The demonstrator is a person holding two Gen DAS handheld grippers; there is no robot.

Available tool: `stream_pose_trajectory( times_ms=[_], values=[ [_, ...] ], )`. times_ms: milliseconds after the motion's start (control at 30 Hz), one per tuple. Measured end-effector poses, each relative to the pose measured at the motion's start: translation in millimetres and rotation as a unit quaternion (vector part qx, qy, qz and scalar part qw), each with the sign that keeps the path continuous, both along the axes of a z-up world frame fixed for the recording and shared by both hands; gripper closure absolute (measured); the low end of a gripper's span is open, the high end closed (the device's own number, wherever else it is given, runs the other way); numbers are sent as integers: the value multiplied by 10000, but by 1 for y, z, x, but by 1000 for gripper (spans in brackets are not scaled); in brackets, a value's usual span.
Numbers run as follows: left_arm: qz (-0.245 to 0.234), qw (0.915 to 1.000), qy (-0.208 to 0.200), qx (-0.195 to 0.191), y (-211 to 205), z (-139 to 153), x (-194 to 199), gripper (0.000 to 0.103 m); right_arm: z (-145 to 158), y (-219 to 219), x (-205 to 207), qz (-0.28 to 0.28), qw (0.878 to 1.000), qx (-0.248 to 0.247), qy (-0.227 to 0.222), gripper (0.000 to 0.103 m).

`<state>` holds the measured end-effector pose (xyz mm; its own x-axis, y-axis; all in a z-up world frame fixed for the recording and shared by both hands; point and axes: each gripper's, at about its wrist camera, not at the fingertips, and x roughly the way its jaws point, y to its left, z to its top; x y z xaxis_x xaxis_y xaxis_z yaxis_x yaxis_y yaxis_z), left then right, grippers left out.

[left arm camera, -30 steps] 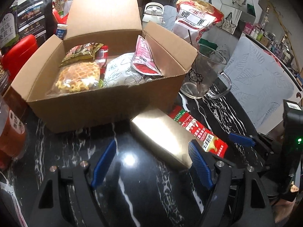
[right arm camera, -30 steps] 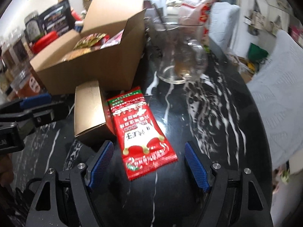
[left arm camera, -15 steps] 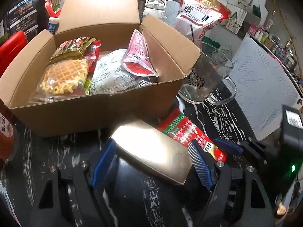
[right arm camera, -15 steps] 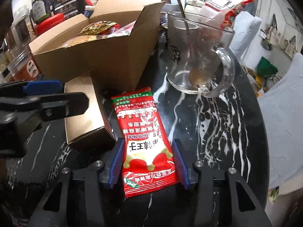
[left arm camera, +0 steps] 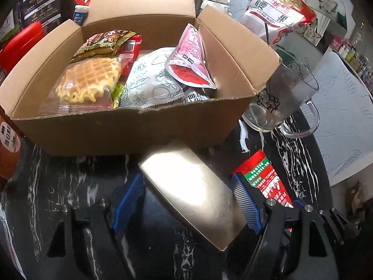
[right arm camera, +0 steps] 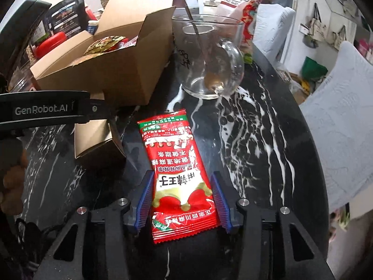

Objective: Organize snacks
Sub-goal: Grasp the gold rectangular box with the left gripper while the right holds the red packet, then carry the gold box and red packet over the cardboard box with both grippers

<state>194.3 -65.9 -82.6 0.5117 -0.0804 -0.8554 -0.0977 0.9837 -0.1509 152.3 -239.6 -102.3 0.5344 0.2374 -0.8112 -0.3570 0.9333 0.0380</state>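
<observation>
Narrowed since a second ago, right tool (right arm camera: pixel 181 200) pinches red snack packet (right arm camera: pixel 177 163); left tool (left arm camera: pixel 186 205) stands wide astride gold box (left arm camera: pixel 193 186). Both await boxing.

One cardboard box (left arm camera: pixel 130 128); one gold box (left arm camera: pixel 193 186); one red sachet (right arm camera: pixel 179 172); one glass mug (right arm camera: pixel 209 56); two claws.

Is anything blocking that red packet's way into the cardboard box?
Nothing lies on the red packet, which sits between the right gripper pads. The cardboard box is open-topped; only its near wall must be cleared. The gold box sits aside.
</observation>
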Motion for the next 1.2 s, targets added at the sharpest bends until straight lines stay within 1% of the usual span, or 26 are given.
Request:
stream_pose_trajectory(
  times_ms=[67,133,167,233,267,300,333,367,400,433,467,500,667,800,900,1033,1200],
  values=[
    [-25,10000,22,-43,0,-3,-2,24,1,-3,-3,-39,10000,25,3,55],
    [-27,9998,139,-164,1,-7,-2,24,1,-4,-5,-74,10000,56,8,55],
    [-24,9996,226,-183,1,-10,-1,24,1,-5,-6,-90,9999,79,12,55],
    [-37,9985,551,-68,-2,-20,0,25,1,-7,-7,-121,9999,112,18,55],
    [-78,9989,448,142,-5,-19,-2,24,1,-8,-8,-141,9998,124,21,55],
    [-124,9988,417,244,-8,-20,-5,24,2,-9,-10,-164,9998,139,25,55],
    [-169,9989,422,139,-8,-22,-8,24,1,-9,-12,-181,9997,151,24,55],
    [-205,9993,300,83,-8,-20,-12,25,1,-9,-13,-200,9997,162,26,55],
    [-265,9994,208,-7,-8,-19,-15,32,1,-10,-15,-219,9996,171,23,55],
    [-299,9994,167,-30,-8,-18,-18,49,1,-11,-16,-246,9995,176,16,55],
    [-336,9994,127,-2,-9,-18,-22,56,1,-10,-17,-271,9995,179,16,55],
    [-392,9992,63,97,-11,-17,-26,57,1,-11,-19,-317,9993,191,17,55],
    [-766,9970,-23,51,-15,-16,-50,58,3,-12,-28,-402,9989,247,19,55],
    [-1054,9944,-36,29,-16,-16,-77,58,5,-11,-39,-450,9986,284,8,55],
    [-1268,9919,-41,25,-13,-16,-90,58,5,-11,-48,-490,9983,323,35,55],
    [-1445,9894,-34,-104,-6,-15,-107,58,4,-13,-60,-575,9976,390,78,55],
    [-1539,9879,-2,-201,-1,-14,-121,58,2,-14,-79,-676,9966,446,156,55]
  ],
)
